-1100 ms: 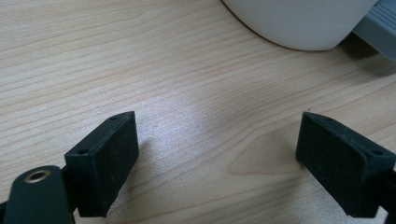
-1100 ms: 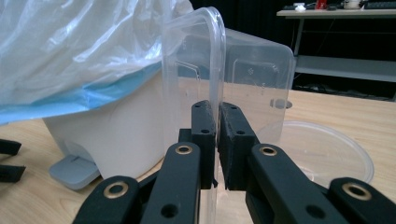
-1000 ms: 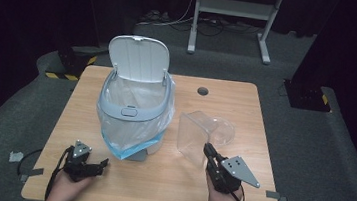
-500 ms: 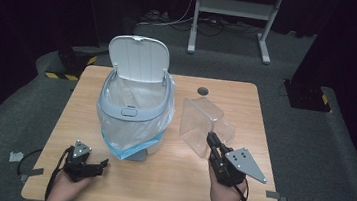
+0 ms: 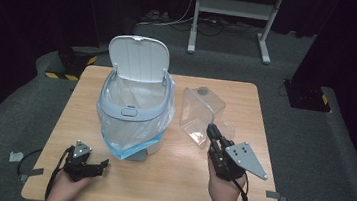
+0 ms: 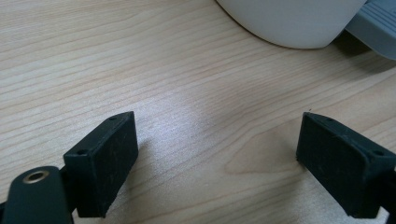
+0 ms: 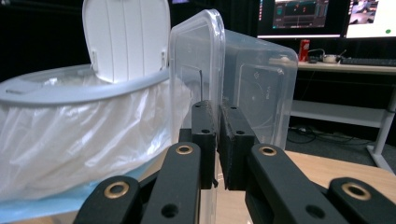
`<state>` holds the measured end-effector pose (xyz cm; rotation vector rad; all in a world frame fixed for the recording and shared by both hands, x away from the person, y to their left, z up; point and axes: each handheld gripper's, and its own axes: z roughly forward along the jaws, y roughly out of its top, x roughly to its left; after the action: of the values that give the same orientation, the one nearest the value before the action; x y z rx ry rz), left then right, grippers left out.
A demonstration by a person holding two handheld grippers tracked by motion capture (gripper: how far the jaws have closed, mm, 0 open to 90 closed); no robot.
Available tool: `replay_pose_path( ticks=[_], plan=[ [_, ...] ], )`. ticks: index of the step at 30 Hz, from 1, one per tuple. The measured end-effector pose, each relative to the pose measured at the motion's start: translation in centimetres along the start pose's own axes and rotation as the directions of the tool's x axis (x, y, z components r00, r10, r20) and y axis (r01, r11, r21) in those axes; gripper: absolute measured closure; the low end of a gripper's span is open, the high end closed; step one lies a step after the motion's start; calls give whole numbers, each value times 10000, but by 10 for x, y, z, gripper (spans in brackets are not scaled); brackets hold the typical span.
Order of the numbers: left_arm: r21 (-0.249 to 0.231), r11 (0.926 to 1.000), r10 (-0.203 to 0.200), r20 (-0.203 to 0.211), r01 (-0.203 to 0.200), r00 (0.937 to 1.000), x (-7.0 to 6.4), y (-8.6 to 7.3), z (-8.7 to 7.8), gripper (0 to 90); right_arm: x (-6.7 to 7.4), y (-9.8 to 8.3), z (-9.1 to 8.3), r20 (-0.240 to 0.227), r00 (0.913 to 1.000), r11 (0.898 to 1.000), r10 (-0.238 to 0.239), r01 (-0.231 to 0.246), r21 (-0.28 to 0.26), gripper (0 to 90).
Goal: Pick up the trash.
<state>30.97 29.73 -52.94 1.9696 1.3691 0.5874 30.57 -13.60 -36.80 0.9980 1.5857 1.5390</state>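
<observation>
The right gripper (image 5: pixel 212 132) is pinching the rim wall of a clear plastic container (image 5: pixel 199 114), lifted and tipped on its side just right of the bin (image 5: pixel 133 118), which stands mid-worktop with its lid (image 5: pixel 138 59) flipped up and a plastic liner (image 5: pixel 127 140) hanging over its rim. The likely step is carrying the container over the bin's mouth to drop or empty it. The grip sits on one thin wall only, so the container could swing or slip: keep it level and slow, clear the grey rim before tilting, and stay short of the raised lid. The left gripper (image 5: pixel 90 167), jaws spread and empty, rests near the worktop's front-left corner, free to steady the bin.
</observation>
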Motion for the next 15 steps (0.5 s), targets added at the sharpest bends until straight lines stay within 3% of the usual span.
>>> replay_pose_path(
  ticks=[6,15],
  plan=[
    [-5,10000,4,-8,-4,10000,0,0,0,128,-2,8,-1,26,9998,9989,212,-211,-420,857],
    [4,10000,30,-4,-30,10000,0,0,0,126,-4,25,-2,55,9999,9955,159,-153,-937,857]
  ],
)
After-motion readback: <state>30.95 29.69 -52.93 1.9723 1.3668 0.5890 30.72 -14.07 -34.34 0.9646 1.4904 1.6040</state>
